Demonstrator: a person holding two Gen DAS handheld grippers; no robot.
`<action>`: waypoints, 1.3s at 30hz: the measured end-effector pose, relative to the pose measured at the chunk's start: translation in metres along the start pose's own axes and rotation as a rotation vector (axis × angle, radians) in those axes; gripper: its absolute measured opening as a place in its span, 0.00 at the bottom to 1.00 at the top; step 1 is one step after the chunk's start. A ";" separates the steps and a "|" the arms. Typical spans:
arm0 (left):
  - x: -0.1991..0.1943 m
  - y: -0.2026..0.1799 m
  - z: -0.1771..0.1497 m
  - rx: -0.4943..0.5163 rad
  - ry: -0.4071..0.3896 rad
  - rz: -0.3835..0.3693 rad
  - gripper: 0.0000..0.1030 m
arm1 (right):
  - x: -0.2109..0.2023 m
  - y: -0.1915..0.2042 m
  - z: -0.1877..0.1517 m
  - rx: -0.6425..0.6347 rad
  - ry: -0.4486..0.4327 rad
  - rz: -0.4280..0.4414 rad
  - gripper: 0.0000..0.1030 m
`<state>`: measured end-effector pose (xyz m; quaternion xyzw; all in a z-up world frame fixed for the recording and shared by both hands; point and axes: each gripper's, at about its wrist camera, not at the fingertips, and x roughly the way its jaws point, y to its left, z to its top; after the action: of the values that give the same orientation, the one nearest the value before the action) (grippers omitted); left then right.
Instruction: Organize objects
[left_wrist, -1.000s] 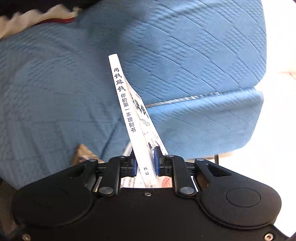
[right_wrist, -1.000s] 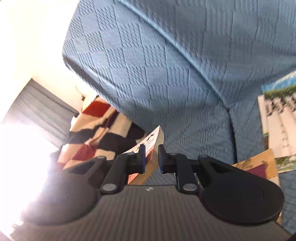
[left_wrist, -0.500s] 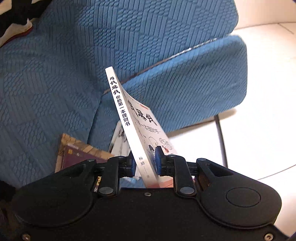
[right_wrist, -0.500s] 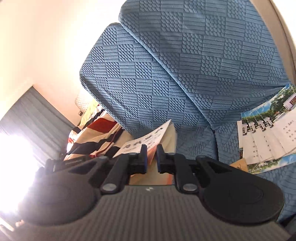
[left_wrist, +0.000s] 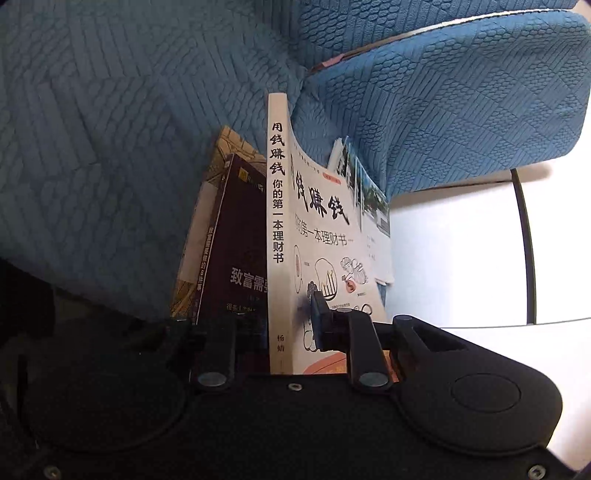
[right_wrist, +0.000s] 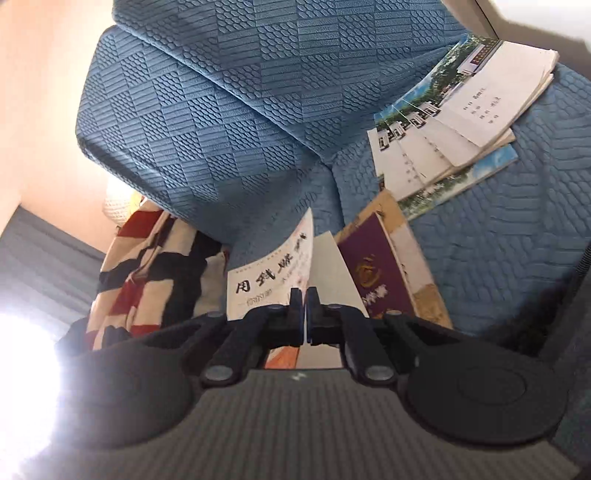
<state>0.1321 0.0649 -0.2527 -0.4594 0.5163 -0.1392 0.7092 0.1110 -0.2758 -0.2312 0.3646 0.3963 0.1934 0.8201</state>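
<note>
My left gripper (left_wrist: 290, 325) clamped on white book (left_wrist: 275, 229) near spine foot. Book on edge over sofa seat (left_wrist: 92, 147), above dark book (left_wrist: 236, 251). Spine runs up and away. My right gripper (right_wrist: 305, 308) pinched fully together, apparently on its cover edge (right_wrist: 273, 280). Lower flat, square to stack, release together.
</note>
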 end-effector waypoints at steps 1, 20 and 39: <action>0.002 0.001 0.000 0.009 0.007 0.007 0.19 | 0.000 -0.002 -0.002 -0.008 0.009 -0.004 0.04; -0.019 -0.004 -0.014 0.190 -0.067 0.222 0.49 | 0.016 -0.004 -0.006 -0.084 0.164 -0.248 0.13; 0.014 -0.036 -0.019 0.421 -0.112 0.387 0.31 | 0.081 0.025 -0.014 -0.346 0.175 -0.293 0.36</action>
<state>0.1312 0.0263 -0.2328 -0.2020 0.5142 -0.0800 0.8297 0.1483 -0.2038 -0.2596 0.1394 0.4754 0.1680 0.8522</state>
